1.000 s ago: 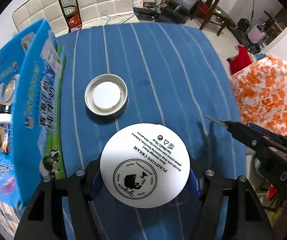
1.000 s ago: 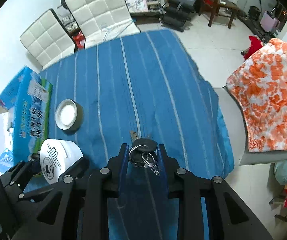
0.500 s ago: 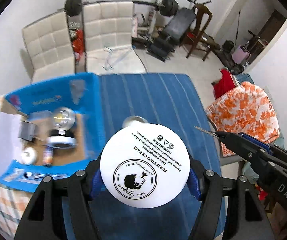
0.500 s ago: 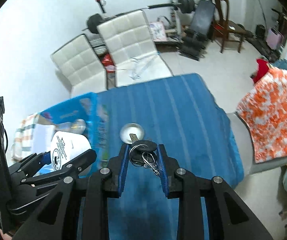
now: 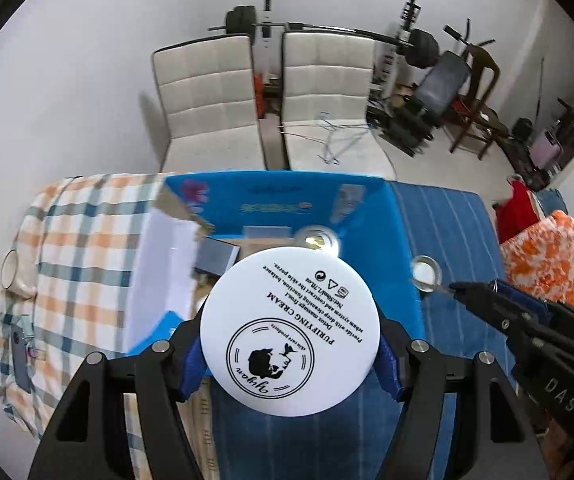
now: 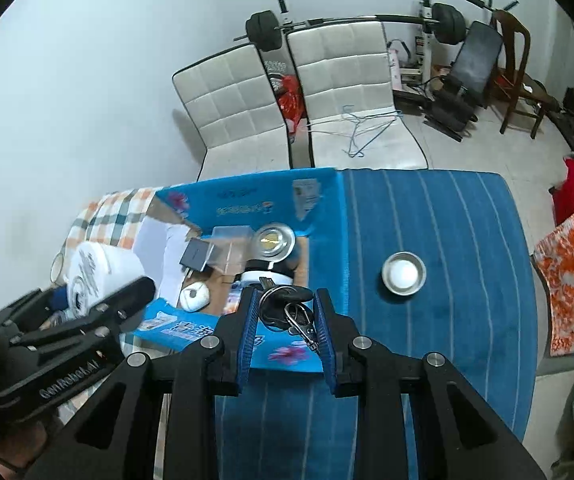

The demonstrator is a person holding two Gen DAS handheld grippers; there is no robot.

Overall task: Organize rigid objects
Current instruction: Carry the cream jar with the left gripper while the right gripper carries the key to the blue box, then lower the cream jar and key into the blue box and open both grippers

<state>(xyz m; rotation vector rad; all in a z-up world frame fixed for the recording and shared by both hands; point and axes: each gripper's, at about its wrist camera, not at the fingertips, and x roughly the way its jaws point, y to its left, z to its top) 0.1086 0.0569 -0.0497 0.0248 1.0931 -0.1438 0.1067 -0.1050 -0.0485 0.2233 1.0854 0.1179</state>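
My left gripper (image 5: 290,354) is shut on a white cream jar (image 5: 290,332) with black print, held above the open blue cardboard box (image 5: 367,216). In the right wrist view the same jar (image 6: 99,276) hangs left of the box (image 6: 327,208). My right gripper (image 6: 285,318) is shut on a bunch of keys (image 6: 287,306) with a black fob and carabiner, over the box's near edge. Inside the box lie a metal dish (image 6: 274,242), a small dark box (image 6: 195,258) and a white round item (image 6: 195,296). A silver lid (image 6: 403,273) rests on the blue striped cloth.
The table carries a blue striped cloth (image 6: 447,220) at the right and a checked cloth (image 5: 79,248) at the left. Two white chairs (image 6: 287,92) stand behind. A chair with orange floral fabric (image 6: 571,264) is at the right. Gym gear stands by the far wall.
Both grippers have risen and swung left, from over the striped cloth to over the blue box. The jar and the keys stay gripped. The silver lid has stayed on the cloth.
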